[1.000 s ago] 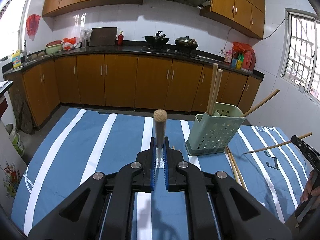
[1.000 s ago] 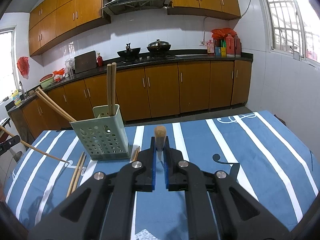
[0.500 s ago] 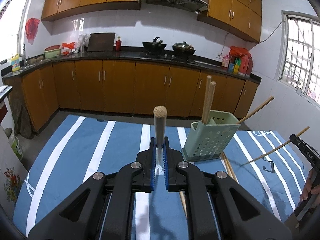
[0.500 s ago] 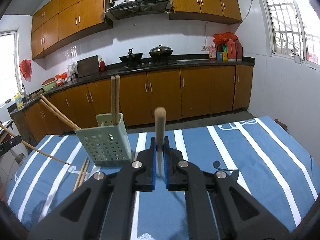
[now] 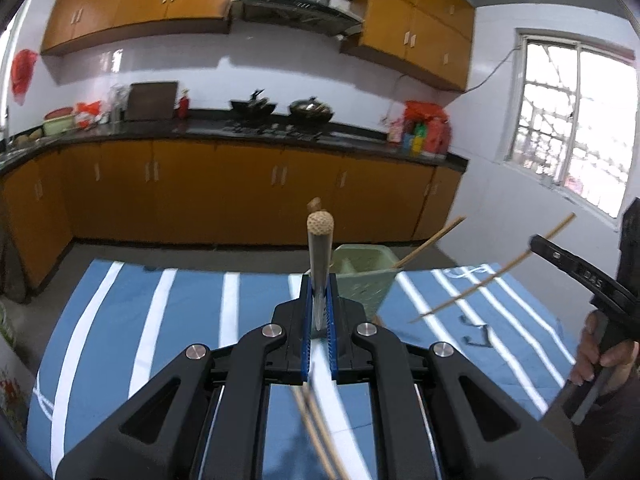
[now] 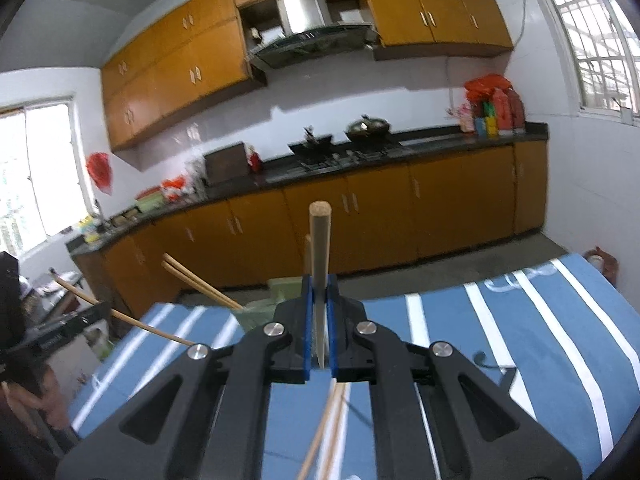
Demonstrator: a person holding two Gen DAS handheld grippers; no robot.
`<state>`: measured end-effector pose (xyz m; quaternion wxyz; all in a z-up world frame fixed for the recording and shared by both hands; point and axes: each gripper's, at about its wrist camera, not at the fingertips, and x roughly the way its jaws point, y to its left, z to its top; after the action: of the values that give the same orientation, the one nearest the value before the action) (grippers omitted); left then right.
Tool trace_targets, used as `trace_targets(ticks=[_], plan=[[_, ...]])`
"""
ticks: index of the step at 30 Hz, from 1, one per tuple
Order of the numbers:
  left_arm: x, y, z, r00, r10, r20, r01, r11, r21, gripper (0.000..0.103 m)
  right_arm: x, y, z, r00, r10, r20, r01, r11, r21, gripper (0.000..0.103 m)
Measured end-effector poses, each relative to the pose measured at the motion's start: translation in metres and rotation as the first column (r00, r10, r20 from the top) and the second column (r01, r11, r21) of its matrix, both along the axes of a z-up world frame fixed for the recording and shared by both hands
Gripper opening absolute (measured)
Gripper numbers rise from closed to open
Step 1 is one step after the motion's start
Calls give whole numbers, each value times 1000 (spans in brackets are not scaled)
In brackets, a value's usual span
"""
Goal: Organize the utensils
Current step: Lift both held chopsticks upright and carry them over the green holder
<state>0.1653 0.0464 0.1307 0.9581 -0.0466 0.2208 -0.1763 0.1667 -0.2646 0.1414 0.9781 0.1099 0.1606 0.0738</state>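
Observation:
My left gripper point(image 5: 319, 280) is shut on a wooden chopstick point(image 5: 319, 248) that points straight ahead. The green perforated utensil holder point(image 5: 366, 276) stands just behind and right of it, with chopsticks point(image 5: 432, 240) leaning out. My right gripper point(image 6: 319, 292) is shut on another wooden chopstick point(image 6: 320, 248). The holder point(image 6: 262, 312) is mostly hidden behind the right gripper, with two chopsticks point(image 6: 196, 282) leaning out to the left. Loose chopsticks point(image 5: 316, 432) lie on the blue striped cloth below the left gripper, and others point(image 6: 328, 428) below the right.
The blue cloth with white stripes point(image 5: 160, 320) covers the table. The right gripper's body point(image 5: 580, 276) and hand show at the right edge of the left wrist view. Kitchen cabinets point(image 5: 240, 184) and a counter run behind the table.
Both grippers have moved closer to the utensil holder and tilted upward, each still holding its chopstick. The holder now sits right behind the fingers in both views.

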Motion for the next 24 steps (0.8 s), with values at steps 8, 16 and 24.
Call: trace_targets(ticks=[8,16,24], plan=[[10,-23,40,995,-13,100,13,1000,-7,7,11,17,36,994,14,105,-12,1000,-19,8],[49,-50,39,998,10,69,-14,998,61,7,59,31,38,995,-2,95,8,998,-65,8],[78,-68,16,999,-1,-38,6,992,126,7,109,36,11,999,26,-28,-28,998,-55,8]])
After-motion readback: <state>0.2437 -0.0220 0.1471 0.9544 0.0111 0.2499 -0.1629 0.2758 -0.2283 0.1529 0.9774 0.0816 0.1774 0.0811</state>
